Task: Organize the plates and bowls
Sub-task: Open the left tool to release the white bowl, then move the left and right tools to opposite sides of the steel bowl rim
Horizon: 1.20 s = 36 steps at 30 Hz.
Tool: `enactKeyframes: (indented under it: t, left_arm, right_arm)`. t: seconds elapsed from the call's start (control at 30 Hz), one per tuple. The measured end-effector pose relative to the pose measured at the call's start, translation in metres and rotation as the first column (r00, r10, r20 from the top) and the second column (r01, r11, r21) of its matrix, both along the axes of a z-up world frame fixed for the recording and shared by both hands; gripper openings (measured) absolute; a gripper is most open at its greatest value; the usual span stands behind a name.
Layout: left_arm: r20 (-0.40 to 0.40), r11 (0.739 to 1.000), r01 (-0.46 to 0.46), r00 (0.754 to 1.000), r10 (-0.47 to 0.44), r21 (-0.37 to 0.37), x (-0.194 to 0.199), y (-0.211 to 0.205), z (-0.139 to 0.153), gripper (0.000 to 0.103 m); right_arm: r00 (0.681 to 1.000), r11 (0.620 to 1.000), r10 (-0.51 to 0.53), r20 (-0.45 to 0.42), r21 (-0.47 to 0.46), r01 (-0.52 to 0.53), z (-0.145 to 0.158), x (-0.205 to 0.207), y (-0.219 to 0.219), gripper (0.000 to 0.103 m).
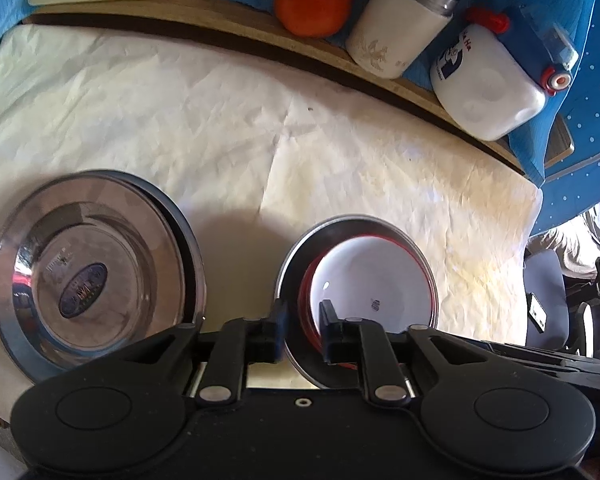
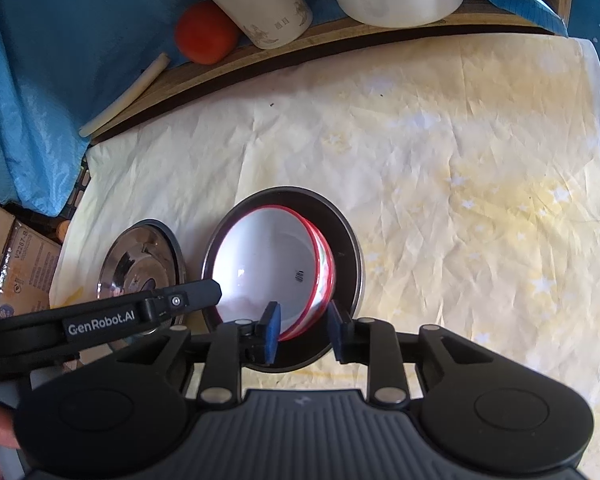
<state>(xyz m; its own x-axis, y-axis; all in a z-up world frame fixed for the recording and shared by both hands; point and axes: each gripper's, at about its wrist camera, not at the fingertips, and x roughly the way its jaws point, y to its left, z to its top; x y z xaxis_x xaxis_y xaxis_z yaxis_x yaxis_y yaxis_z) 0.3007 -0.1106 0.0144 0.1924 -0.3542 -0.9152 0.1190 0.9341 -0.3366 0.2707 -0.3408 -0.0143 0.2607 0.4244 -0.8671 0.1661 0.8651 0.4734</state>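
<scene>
Left gripper (image 1: 303, 330) nearest, fingers spread, straddling steel bowl (image 1: 296, 264) rim, pads clear. Right gripper (image 2: 304, 330) likewise parted around white red-rimmed bowl (image 2: 268, 268) wall, no pinch. White bowl nested tilted in steel bowl, near table's front edge; steel plates (image 1: 96, 272) just beside. Judged rigid, light, slippery; chippable. Best held at rim.

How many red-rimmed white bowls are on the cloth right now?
1. The red-rimmed white bowl sits inside the steel plate near the front edge of the cloth. The stacked steel dishes beside it could hide more underneath.
</scene>
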Motion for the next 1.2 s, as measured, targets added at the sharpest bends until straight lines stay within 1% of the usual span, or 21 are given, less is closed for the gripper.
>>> enactKeyframes:
  t: [0.03, 0.1, 0.2, 0.27, 0.33, 0.37, 0.4, 0.43, 0.47, 0.53, 0.57, 0.6, 0.63, 0.67, 0.73, 0.83, 0.93, 1.07, 1.2]
  left_arm:
    - [0.009, 1.000, -0.001, 1.000, 0.001, 0.004, 0.000, 0.001, 0.002, 0.027]
    - [0.026, 1.000, -0.004, 1.000, 0.003, 0.010, 0.001, 0.004, 0.005, 0.027]
    - [0.050, 1.000, -0.002, 0.999, 0.001, 0.022, 0.000, 0.010, 0.010, 0.030]
    - [0.069, 0.999, -0.003, 0.998, 0.001, 0.032, 0.000, 0.014, 0.013, 0.033]
    - [0.087, 0.999, -0.002, 0.996, -0.002, 0.040, -0.001, 0.018, 0.017, 0.038]
    - [0.096, 0.999, -0.002, 0.995, -0.003, 0.044, -0.001, 0.020, 0.019, 0.040]
    - [0.104, 0.999, -0.002, 0.995, -0.003, 0.048, -0.002, 0.022, 0.020, 0.044]
    - [0.111, 0.999, -0.002, 0.994, -0.004, 0.047, -0.003, 0.024, 0.022, 0.050]
    - [0.120, 0.999, 0.002, 0.993, -0.007, 0.044, -0.005, 0.026, 0.023, 0.053]
    - [0.145, 0.999, 0.013, 0.989, -0.020, 0.047, -0.010, 0.028, 0.027, 0.065]
    - [0.161, 0.999, 0.019, 0.987, -0.026, 0.044, -0.013, 0.029, 0.028, 0.068]
    - [0.175, 0.999, 0.023, 0.984, -0.030, 0.040, -0.016, 0.030, 0.030, 0.073]
    - [0.192, 0.999, 0.028, 0.981, -0.034, 0.034, -0.019, 0.032, 0.031, 0.078]
    - [0.206, 0.999, 0.032, 0.978, -0.038, 0.032, -0.022, 0.033, 0.033, 0.081]
    - [0.233, 0.999, 0.033, 0.972, -0.038, 0.026, -0.028, 0.035, 0.034, 0.091]
    - [0.258, 1.000, 0.015, 0.966, -0.016, 0.009, -0.035, 0.039, 0.034, 0.099]
    - [0.261, 1.000, -0.019, 0.965, 0.023, -0.017, -0.041, 0.046, 0.033, 0.102]
    - [0.276, 0.998, -0.048, 0.960, 0.054, -0.030, -0.051, 0.050, 0.032, 0.102]
    - [0.310, 0.997, -0.078, 0.947, 0.081, -0.020, -0.061, 0.051, 0.031, 0.102]
  right_arm:
    - [1.000, 1.000, 0.002, 0.005, 0.000, -0.002, 0.002, 0.000, -0.001, 0.038]
    - [1.000, 1.000, 0.008, 0.014, -0.006, -0.008, 0.005, 0.000, -0.004, 0.044]
    - [0.999, 1.000, 0.016, 0.032, -0.014, -0.015, 0.010, -0.003, -0.008, 0.048]
    - [0.999, 1.000, 0.018, 0.046, -0.011, -0.018, 0.013, -0.004, -0.012, 0.053]
    - [0.997, 1.000, 0.023, 0.069, -0.018, -0.022, 0.018, -0.006, -0.016, 0.057]
    - [0.996, 0.999, 0.026, 0.080, -0.023, -0.024, 0.020, -0.008, -0.018, 0.063]
    - [0.996, 0.999, 0.027, 0.088, -0.029, -0.025, 0.022, -0.008, -0.019, 0.069]
    - [0.995, 0.999, 0.029, 0.095, -0.033, -0.026, 0.024, -0.009, -0.021, 0.072]
    - [0.994, 0.999, 0.029, 0.104, -0.036, -0.026, 0.026, -0.009, -0.023, 0.077]
    - [0.992, 0.999, 0.037, 0.121, -0.042, -0.032, 0.030, -0.011, -0.027, 0.083]
    - [0.991, 0.998, 0.041, 0.131, -0.047, -0.035, 0.032, -0.011, -0.028, 0.086]
    - [0.988, 0.998, 0.049, 0.145, -0.053, -0.041, 0.035, -0.012, -0.030, 0.087]
    - [0.986, 0.997, 0.055, 0.156, -0.059, -0.046, 0.037, -0.013, -0.031, 0.090]
    - [0.984, 0.997, 0.063, 0.165, -0.064, -0.053, 0.039, -0.014, -0.032, 0.096]
    - [0.979, 0.995, 0.083, 0.186, -0.072, -0.071, 0.043, -0.016, -0.035, 0.102]
    - [0.971, 0.991, 0.111, 0.212, -0.091, -0.093, 0.046, -0.019, -0.039, 0.103]
    - [0.958, 0.986, 0.143, 0.247, -0.115, -0.118, 0.048, -0.023, -0.041, 0.103]
    - [0.932, 0.979, 0.178, 0.317, -0.155, -0.135, 0.053, -0.030, -0.046, 0.103]
    - [0.908, 0.964, 0.229, 0.352, -0.213, -0.161, 0.055, -0.032, -0.050, 0.103]
